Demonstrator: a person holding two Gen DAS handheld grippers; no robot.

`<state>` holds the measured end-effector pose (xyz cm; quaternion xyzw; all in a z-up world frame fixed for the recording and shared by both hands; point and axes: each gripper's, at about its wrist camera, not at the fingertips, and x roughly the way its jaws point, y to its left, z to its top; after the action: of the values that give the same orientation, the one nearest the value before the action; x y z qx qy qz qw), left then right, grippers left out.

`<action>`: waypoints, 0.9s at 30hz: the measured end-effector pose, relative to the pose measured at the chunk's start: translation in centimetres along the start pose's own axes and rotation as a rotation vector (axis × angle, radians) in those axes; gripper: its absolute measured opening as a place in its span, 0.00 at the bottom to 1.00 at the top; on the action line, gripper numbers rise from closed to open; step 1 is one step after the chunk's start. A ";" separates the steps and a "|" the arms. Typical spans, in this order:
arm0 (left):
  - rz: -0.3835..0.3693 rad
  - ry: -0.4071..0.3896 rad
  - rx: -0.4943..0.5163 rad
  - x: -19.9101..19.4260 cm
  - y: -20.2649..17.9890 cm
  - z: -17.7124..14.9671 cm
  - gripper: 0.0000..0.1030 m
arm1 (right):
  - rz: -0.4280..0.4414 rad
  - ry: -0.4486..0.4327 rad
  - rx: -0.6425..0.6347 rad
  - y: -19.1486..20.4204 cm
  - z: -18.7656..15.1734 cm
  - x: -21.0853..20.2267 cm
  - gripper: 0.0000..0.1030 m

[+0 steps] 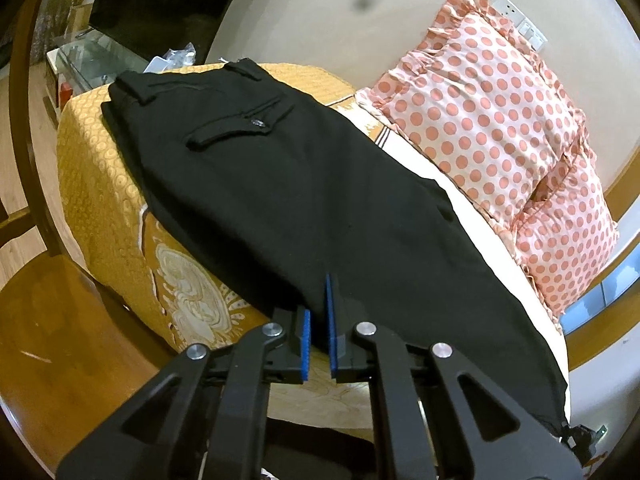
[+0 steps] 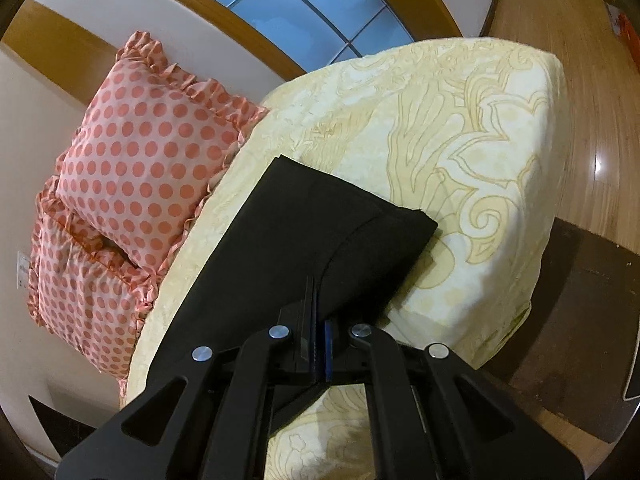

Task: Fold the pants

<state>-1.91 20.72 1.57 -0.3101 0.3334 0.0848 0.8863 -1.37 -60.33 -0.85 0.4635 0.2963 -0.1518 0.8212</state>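
Black linkage arms and blue pads fill the foreground of both wrist views. Seen from the left wrist, the left hand-held gripper point(image 1: 319, 334) has its pads drawn close on the near edge of the black pants point(image 1: 304, 184), with a thin gap between the pads where the cloth enters; it appears to pinch the fabric. Ahead of it the pants stretch away across the bed point(image 1: 96, 184), waistband and back pocket at the far end. To its right, two pink polka-dot pillows point(image 1: 492, 120) lean against the wall. Seen from the right wrist, the right hand-held gripper point(image 2: 319, 320) is clamped tight on a fold of the pants point(image 2: 296, 232), the leg ends lying flat just ahead of it on the pale patterned bedspread point(image 2: 460, 128). The pillows point(image 2: 140, 168) sit to its left, wooden floor point(image 2: 592, 120) beyond the bed to its right.
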 end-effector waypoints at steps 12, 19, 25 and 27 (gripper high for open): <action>0.058 -0.067 0.070 -1.6 -0.2 -0.4 0.35 | -0.076 -0.070 -0.078 0.0 0.7 -2.0 0.22; 0.083 -0.252 0.128 -4.3 -2.1 0.5 0.69 | -0.078 -0.148 -0.057 -0.9 2.3 -2.3 0.58; 0.014 -0.160 0.204 -0.6 -5.4 0.0 0.75 | -0.051 -0.105 -0.088 0.0 0.1 -1.3 0.52; 0.003 -0.135 0.216 0.5 -5.9 -0.3 0.76 | -0.022 -0.084 -0.095 0.2 -0.9 -1.5 0.47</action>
<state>0.38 15.78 3.99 -0.2058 0.2809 0.0704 0.9348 -2.75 -59.53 -0.07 0.4141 0.2734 -0.1660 0.8522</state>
